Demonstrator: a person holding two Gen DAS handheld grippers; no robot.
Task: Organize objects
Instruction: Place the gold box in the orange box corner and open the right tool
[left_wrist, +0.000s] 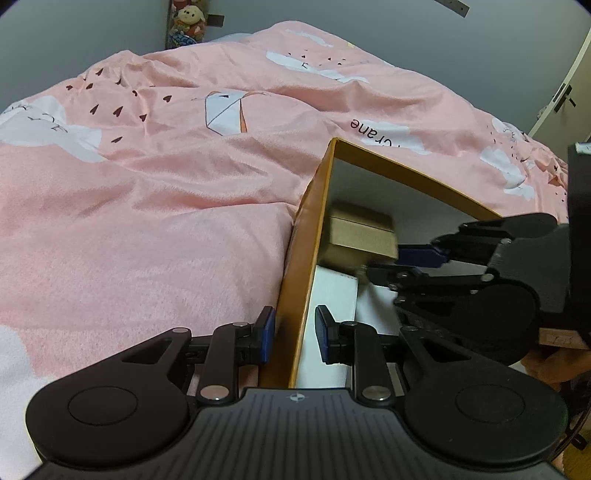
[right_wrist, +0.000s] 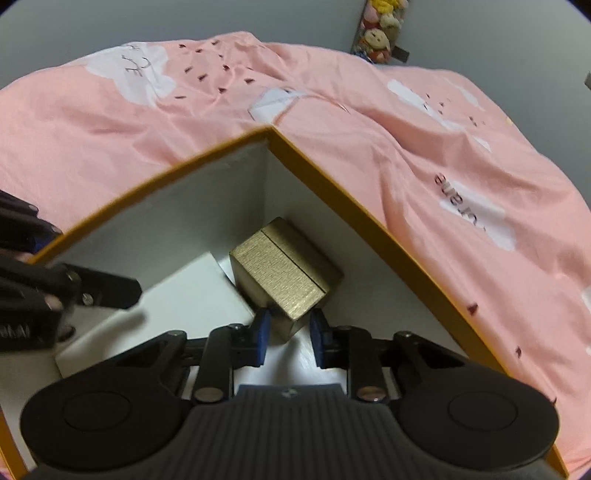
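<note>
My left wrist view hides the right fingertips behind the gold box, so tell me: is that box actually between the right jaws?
Observer: Yes. The right wrist view shows the right gripper with one blue pad on each side of the near corner of the gold box.
Operator: Is it lying flat?
Observer: It looks tilted, with its far end toward the far corner of the orange box.
Operator: Is my left gripper in the way?
Observer: No. The left gripper holds the wall, and its inner finger stands apart from the gold box.
</note>
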